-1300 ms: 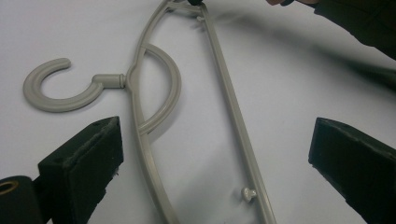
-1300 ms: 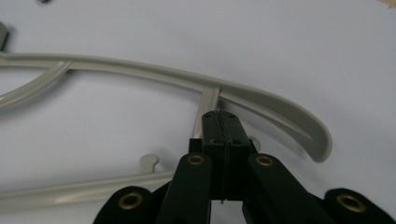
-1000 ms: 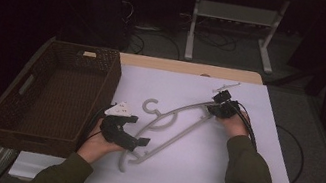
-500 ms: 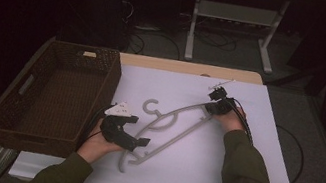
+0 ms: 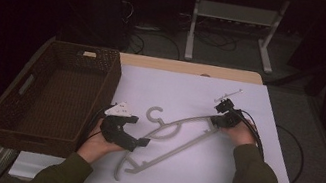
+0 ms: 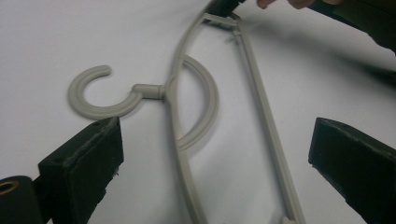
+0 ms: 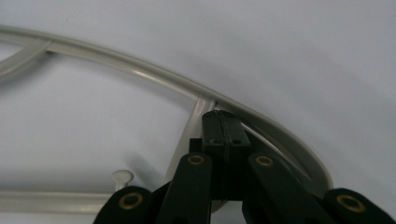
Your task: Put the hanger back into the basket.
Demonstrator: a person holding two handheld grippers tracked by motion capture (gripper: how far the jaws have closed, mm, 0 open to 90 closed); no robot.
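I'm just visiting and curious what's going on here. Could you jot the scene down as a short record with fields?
Surface: white table
Main thing: grey plastic clothes hanger, lying flat
Left tongs: open, jaws either side of the hanger's bars
Right tongs: shut at the hanger's end
Nearby: dark brown woven wicker basket, on the left of the table

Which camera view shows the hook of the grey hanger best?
The left gripper view: the hook lies whole and sharp on the white sheet, between the open jaws. The high view shows the hook small but complete. The right gripper view shows the hanger at one shoulder end.
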